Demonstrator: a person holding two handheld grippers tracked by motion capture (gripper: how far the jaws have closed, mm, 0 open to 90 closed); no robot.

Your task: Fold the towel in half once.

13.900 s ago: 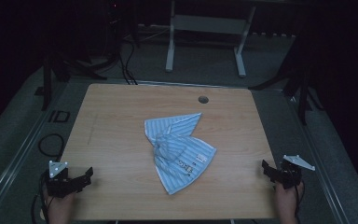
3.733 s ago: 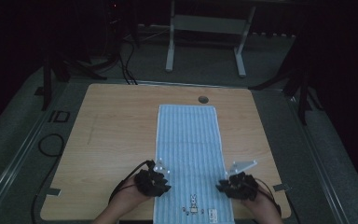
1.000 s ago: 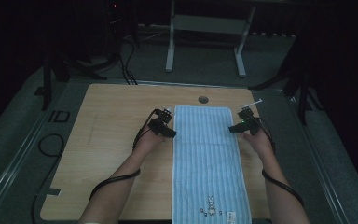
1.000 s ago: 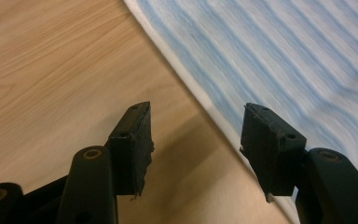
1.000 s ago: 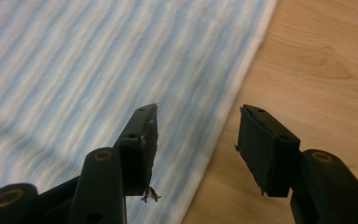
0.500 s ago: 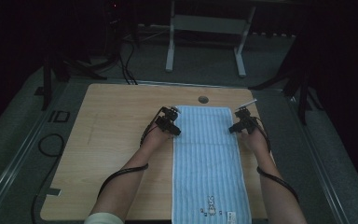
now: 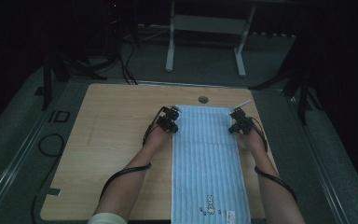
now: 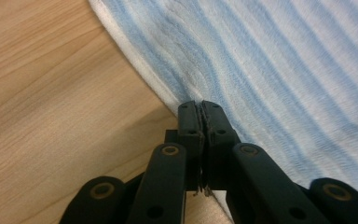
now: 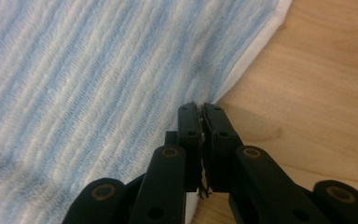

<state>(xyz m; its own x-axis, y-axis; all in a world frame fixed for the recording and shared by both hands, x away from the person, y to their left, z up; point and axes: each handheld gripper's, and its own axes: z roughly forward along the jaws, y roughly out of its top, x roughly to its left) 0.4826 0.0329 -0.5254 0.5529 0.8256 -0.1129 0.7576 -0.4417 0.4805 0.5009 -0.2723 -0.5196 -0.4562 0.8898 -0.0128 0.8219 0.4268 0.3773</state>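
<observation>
Dim room, wooden bench (image 7: 121, 140). Both sets of jaws have just closed, pinching the far side edges of a long blue-and-white striped towel (image 7: 205, 158): left gripper (image 7: 168, 122), right gripper (image 7: 239, 125). Flat lengthwise on the bench, the towel now looks gripped for folding.

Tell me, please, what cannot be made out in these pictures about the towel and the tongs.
- Towel: its near end is cut off by the high view's bottom edge.
- Rabbit motif: too small to read.
- Left tongs, right tongs: jaws closed at the towel's edges; whether cloth is pinched is hidden by the jaws themselves.
</observation>
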